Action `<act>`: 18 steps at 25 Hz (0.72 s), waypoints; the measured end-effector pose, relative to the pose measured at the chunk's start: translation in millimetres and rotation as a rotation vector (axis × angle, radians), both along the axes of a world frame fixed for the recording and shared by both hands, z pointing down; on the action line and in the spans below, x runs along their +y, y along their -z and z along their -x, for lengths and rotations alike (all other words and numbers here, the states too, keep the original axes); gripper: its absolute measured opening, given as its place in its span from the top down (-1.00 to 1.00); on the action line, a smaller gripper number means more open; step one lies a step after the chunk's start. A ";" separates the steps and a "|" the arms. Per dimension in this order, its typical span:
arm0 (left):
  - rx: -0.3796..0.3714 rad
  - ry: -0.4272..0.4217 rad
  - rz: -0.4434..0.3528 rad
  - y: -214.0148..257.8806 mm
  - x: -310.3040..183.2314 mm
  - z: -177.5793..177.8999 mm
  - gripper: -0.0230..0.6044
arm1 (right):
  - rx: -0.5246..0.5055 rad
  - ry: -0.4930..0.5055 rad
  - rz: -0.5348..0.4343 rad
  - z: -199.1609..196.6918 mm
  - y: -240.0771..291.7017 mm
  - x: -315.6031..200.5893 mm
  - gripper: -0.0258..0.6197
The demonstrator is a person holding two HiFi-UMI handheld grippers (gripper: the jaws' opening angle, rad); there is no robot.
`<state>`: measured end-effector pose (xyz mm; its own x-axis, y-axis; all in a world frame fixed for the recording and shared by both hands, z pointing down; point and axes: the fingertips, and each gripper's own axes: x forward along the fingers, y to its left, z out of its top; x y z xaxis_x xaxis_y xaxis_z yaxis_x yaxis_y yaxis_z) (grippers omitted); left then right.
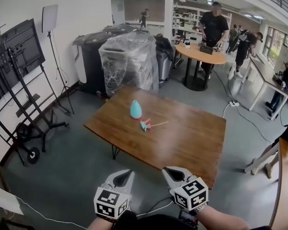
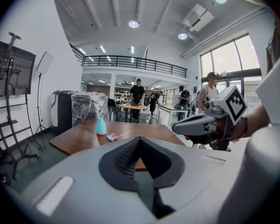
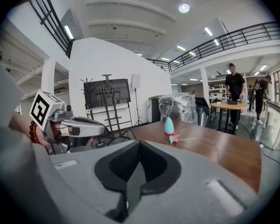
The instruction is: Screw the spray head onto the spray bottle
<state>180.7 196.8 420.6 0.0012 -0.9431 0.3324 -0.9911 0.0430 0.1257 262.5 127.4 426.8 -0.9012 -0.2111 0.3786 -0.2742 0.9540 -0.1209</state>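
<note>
Now the left tool [image 1: 124, 174] and right tool [image 1: 170, 170] are hovering pinched closed and empty, short of the glossy wooden worktop [image 1: 182, 143], where the teal teardrop spray bottle [image 1: 136, 109] is standing beside the spray head [image 1: 145, 124].

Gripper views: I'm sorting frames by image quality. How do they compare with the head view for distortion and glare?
Left gripper view: heavy fisheye, black corners, windows washed out. Right gripper view: same fisheye, ceiling lamps flare. Head view: milder bending, pale sheen on the table, bottle small but clear.
</note>
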 end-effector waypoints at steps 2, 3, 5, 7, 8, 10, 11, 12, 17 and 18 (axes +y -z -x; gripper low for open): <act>0.004 -0.011 -0.006 -2.5 -8.0 33.9 0.88 | 0.022 -0.026 -0.009 27.9 -8.5 -10.4 0.94; 0.008 -0.017 -0.005 -3.8 -11.7 51.3 0.88 | 0.033 -0.045 -0.010 41.5 -12.6 -16.8 0.94; 0.019 -0.035 0.003 -6.8 -16.8 83.1 0.88 | 0.057 -0.088 -0.005 65.4 -21.1 -27.6 0.94; 0.025 -0.067 0.015 -9.4 -21.1 109.8 0.88 | 0.083 -0.121 -0.004 86.8 -27.5 -34.0 0.94; 0.026 -0.086 0.020 -9.9 -24.1 121.7 0.88 | 0.094 -0.135 -0.007 97.0 -29.5 -36.7 0.94; 0.027 -0.122 0.024 -9.5 -32.4 142.4 0.88 | 0.116 -0.163 -0.011 116.2 -33.0 -43.8 0.83; 0.028 -0.138 0.024 -9.2 -37.3 150.8 0.88 | 0.127 -0.177 -0.012 124.7 -34.7 -47.6 0.83; 0.032 -0.153 0.023 -9.4 -42.0 157.6 0.88 | 0.140 -0.189 -0.012 131.9 -36.7 -51.0 0.83; 0.066 -0.215 0.036 -18.3 -63.2 175.2 0.88 | 0.209 -0.232 -0.021 155.8 -52.3 -68.3 0.83; 0.069 -0.226 0.038 -20.8 -68.2 177.4 0.88 | 0.220 -0.240 -0.024 159.7 -56.7 -73.4 0.83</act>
<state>3.4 128.6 441.4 0.2349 -0.9030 0.3597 -0.9653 -0.1732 0.1956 102.7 54.0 483.5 -0.7216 -0.4189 0.5512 -0.5088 0.8608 -0.0119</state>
